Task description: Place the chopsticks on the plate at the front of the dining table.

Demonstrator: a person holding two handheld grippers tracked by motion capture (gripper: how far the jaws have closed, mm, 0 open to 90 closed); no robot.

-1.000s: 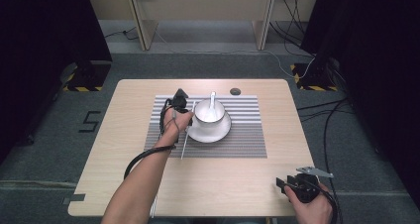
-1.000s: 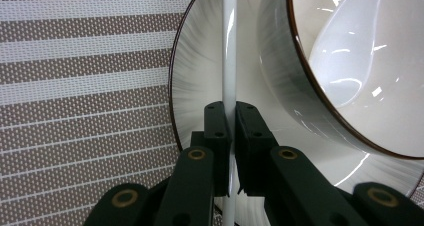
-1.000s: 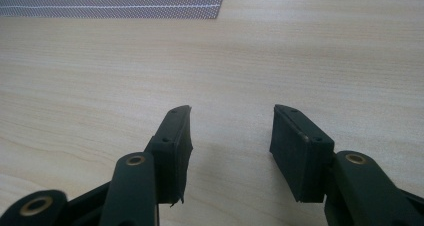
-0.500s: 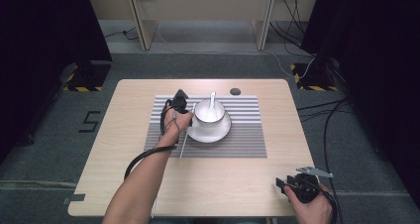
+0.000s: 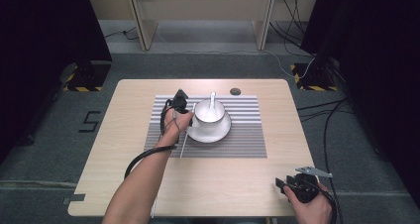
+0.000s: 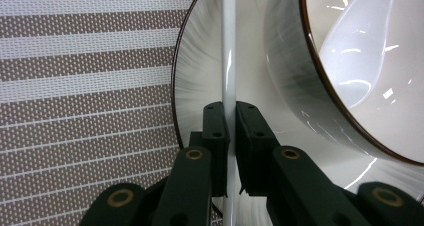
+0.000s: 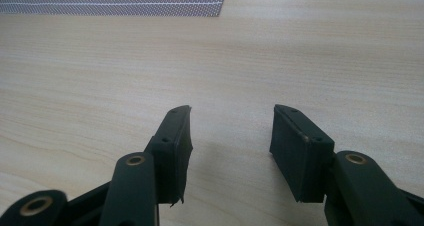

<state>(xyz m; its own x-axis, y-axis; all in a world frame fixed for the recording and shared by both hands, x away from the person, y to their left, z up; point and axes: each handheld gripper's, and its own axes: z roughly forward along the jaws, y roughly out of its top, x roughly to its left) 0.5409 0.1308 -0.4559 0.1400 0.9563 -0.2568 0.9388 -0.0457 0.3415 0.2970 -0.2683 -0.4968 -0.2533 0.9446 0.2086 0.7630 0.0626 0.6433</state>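
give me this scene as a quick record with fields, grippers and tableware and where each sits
left gripper: jaws shut on a thin white stick
white stick: lies along the left edge of the saucer, over the mat
bowl: white with a dark rim, standing on the saucer
saucer: white, on the striped mat
spoon: white, resting in the bowl, handle pointing to the far side
striped mat: flat at the table's middle
right gripper: jaws open, holding nothing, over bare wood at the near right corner
table: light wood
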